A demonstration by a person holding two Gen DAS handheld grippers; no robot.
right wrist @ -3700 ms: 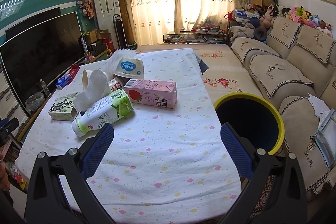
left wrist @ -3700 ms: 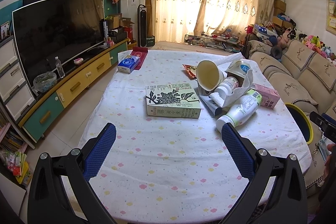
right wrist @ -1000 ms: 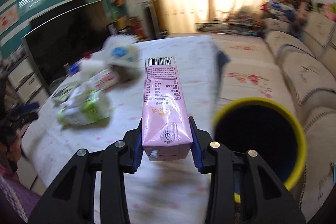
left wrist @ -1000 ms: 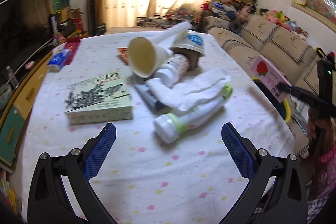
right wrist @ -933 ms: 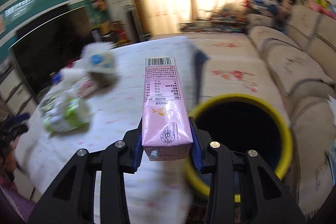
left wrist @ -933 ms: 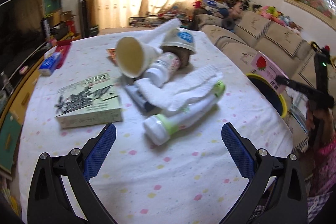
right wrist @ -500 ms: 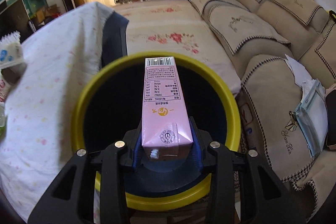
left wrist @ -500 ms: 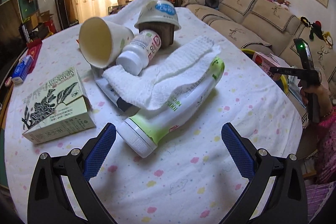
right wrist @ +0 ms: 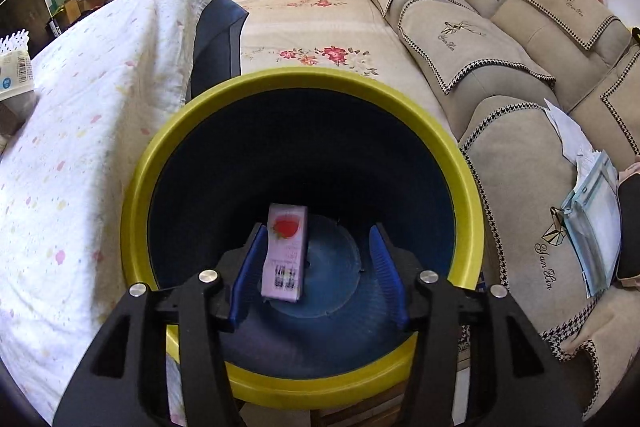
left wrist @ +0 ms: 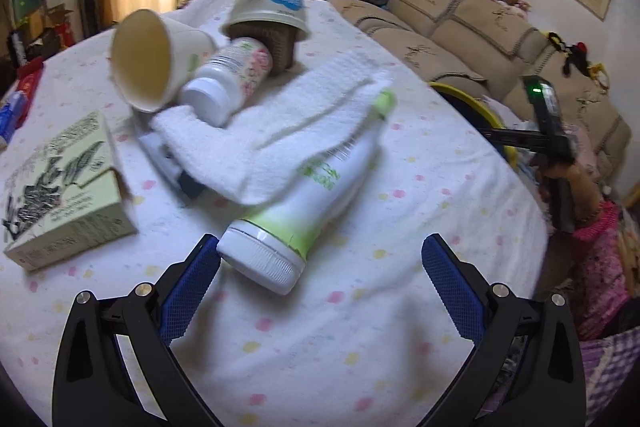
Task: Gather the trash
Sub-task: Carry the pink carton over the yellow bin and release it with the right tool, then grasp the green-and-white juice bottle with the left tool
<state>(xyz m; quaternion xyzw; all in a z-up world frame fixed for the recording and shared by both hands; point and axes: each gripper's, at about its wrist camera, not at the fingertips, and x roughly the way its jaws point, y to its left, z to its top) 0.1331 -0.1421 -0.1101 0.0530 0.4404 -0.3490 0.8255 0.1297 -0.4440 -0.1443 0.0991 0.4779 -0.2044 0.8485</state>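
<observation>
My right gripper (right wrist: 316, 267) is open above the yellow-rimmed blue bin (right wrist: 460, 163). The pink strawberry milk carton (right wrist: 285, 253) is loose inside the bin, blurred, near the left finger. My left gripper (left wrist: 320, 279) is open just above the table, with the cap end of the white and green bottle (left wrist: 296, 211) between its fingers, close to the left one. A white towel (left wrist: 288, 135) lies over the bottle. Behind it are a paper cup (left wrist: 148, 63), a small white bottle (left wrist: 228, 83) and an upturned bowl (left wrist: 268, 7). A green box (left wrist: 60, 183) lies at the left.
The table wears a white dotted cloth (left wrist: 360, 307). The bin's rim (left wrist: 468, 99) shows past the table's right edge, beside the hand that holds the other gripper (left wrist: 560, 163). A beige sofa (right wrist: 520, 47) stands right of the bin, with papers (right wrist: 592, 211) on it.
My right gripper has opened and let go of the pink carton, which has dropped into the bin. My left gripper has moved forward and down onto the white and green bottle.
</observation>
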